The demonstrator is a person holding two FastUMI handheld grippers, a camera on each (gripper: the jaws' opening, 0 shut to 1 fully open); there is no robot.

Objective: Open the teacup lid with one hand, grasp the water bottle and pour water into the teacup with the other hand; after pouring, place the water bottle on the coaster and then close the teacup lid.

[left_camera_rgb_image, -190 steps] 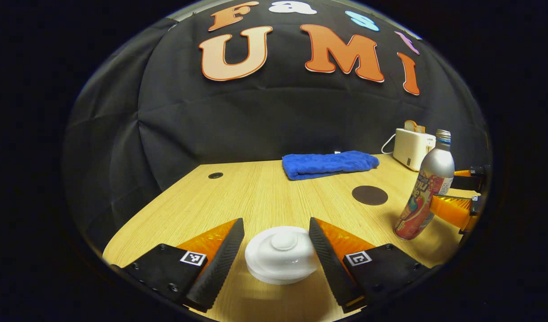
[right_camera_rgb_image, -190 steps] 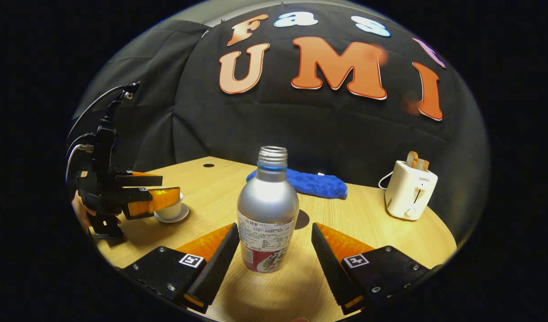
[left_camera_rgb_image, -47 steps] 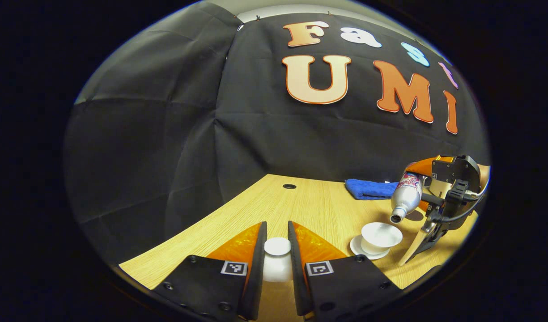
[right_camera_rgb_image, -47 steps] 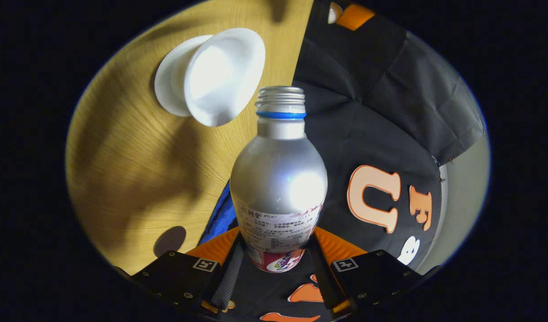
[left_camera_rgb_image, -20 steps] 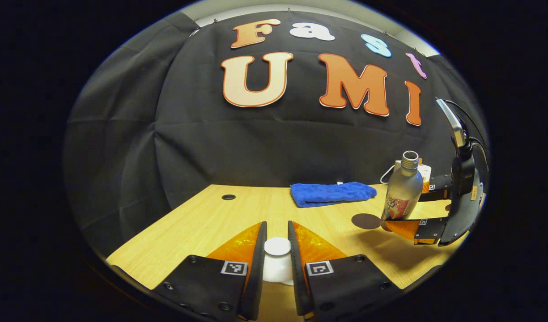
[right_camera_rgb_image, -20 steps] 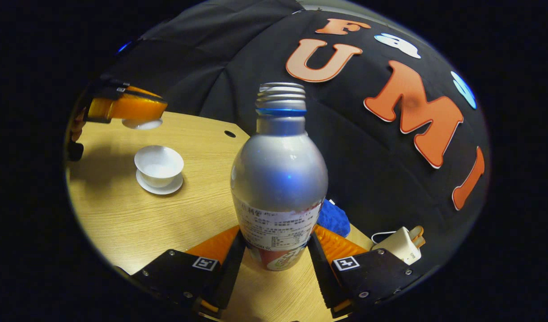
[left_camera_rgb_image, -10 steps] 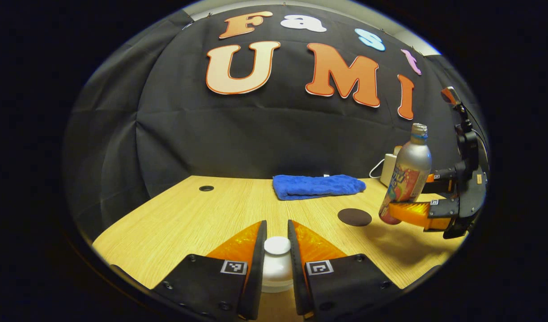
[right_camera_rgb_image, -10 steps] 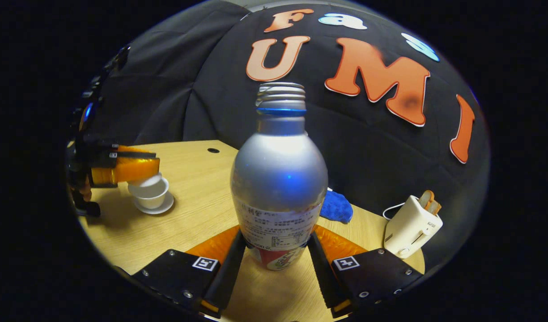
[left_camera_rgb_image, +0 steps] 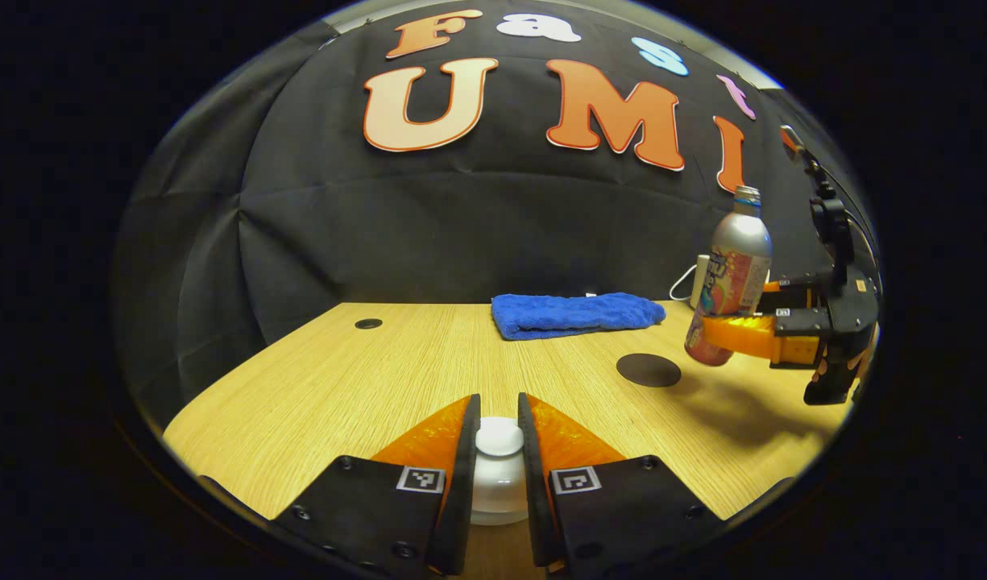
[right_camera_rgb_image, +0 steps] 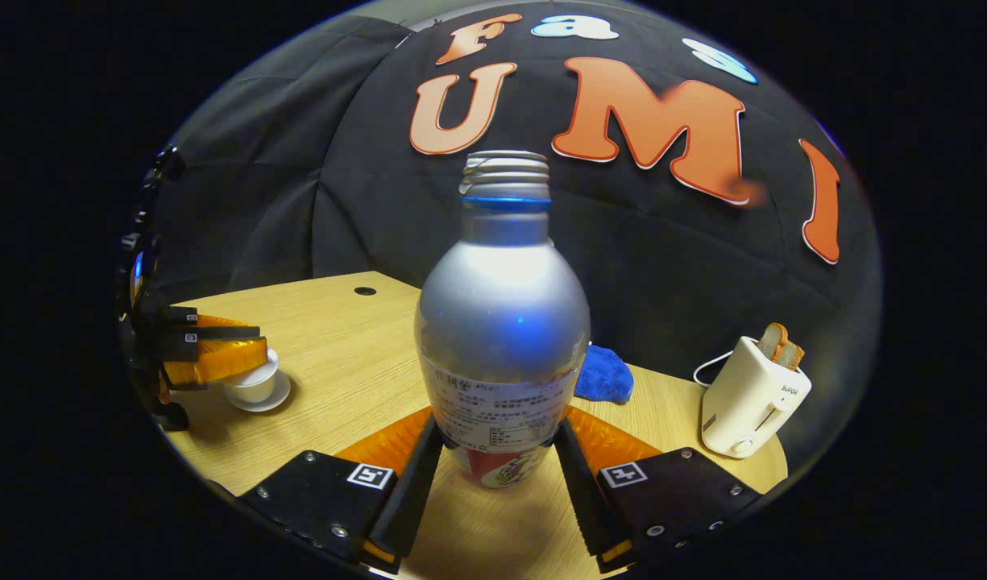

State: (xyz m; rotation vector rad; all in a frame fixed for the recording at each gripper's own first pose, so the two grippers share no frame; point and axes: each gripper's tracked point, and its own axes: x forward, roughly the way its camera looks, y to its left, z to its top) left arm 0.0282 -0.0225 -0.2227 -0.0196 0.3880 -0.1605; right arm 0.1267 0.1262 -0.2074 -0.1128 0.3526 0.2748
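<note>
— So, what is the left gripper (left_camera_rgb_image: 498, 475) doing, close in?

— Its two fingers are pinched tight on the knob of the white teacup lid (left_camera_rgb_image: 498, 471), one on each side. In the right gripper view that same gripper sits at the table's left edge, directly over the white teacup (right_camera_rgb_image: 251, 388) on its saucer (right_camera_rgb_image: 261, 400). The lid looks to be at the cup's rim, though I can't tell if it is fully seated.

— And the right gripper (right_camera_rgb_image: 493, 475)?

— Clamped on the lower body of the water bottle (right_camera_rgb_image: 501, 322), both fingers pressing the label. The bottle stands upright, uncapped, its threaded neck at the top.

— Is it on the table?

— No, it's held up. In the left gripper view the bottle's base hangs above the wooden table (left_camera_rgb_image: 364, 379), a shadow under it, just to the right of the dark round coaster (left_camera_rgb_image: 649, 370). Not on the coaster yet.

— What's farther back?

— A folded blue towel (left_camera_rgb_image: 578, 313) lies beyond the coaster, near the back edge. A white toaster (right_camera_rgb_image: 752, 395) with bread slices in its slots stands off to the right, a cord trailing from it. There's a small round hole in the tabletop at the far left. Behind all that hangs the black cloth wall.
</note>
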